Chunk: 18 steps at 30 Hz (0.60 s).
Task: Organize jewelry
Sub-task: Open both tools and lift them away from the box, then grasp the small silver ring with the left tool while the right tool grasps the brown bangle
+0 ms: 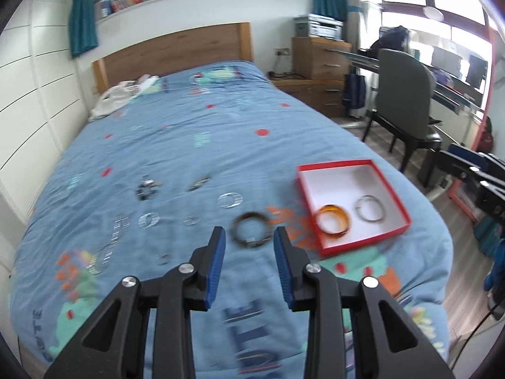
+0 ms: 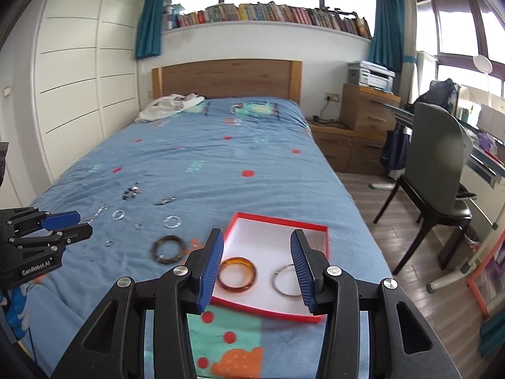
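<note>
Left gripper (image 1: 249, 237): I see both blue-padded fingers (image 1: 216, 265) spread apart, nothing between them, the black linkage arms fanned out below. It tilts downward over the bed. In the right wrist view it shows at the left edge, pointing rightward — one blue pad (image 2: 63, 219) above, the black finger below, gap between them.

Right gripper (image 2: 257, 237): jaws parted wider than the left's, nothing gripped. Pads (image 2: 210, 271) are clean, ribbed faces turned inward. In the left wrist view only part of its black frame shows at the right edge — state unreadable there.
</note>
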### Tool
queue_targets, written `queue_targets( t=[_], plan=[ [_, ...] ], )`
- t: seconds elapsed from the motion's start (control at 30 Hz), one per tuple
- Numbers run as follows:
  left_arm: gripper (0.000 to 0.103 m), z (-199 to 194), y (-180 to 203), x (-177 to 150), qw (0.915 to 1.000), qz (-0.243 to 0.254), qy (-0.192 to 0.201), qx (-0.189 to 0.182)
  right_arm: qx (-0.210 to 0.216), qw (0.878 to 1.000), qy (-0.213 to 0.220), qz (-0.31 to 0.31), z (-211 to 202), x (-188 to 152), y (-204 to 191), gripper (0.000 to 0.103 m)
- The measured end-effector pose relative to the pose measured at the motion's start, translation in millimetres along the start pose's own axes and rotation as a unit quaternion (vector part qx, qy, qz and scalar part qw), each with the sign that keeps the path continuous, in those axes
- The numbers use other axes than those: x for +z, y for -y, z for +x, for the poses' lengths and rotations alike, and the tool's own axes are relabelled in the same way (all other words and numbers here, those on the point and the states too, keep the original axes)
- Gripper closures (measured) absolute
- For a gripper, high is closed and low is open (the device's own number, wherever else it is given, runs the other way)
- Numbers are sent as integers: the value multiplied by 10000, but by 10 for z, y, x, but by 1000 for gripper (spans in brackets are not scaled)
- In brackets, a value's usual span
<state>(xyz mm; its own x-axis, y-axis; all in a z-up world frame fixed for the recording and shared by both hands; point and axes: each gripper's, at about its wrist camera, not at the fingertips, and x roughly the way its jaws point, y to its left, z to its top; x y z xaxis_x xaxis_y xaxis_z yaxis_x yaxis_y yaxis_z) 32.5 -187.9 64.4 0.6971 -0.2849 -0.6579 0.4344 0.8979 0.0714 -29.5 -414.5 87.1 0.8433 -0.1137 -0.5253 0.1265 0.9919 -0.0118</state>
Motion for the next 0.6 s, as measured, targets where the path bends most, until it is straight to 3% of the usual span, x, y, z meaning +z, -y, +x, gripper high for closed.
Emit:
queue_targets(
  t=[0.3, 0.6],
  plan=[
    [73, -45, -966, -375, 9963, -675, -194, 493, 478, 9985, -77, -262, 59, 3, -567, 59],
    [73, 403, -1476, -623, 9909, -1100, -497, 589, 939, 9936, -504, -384, 543, -120, -1045, 59]
  ],
)
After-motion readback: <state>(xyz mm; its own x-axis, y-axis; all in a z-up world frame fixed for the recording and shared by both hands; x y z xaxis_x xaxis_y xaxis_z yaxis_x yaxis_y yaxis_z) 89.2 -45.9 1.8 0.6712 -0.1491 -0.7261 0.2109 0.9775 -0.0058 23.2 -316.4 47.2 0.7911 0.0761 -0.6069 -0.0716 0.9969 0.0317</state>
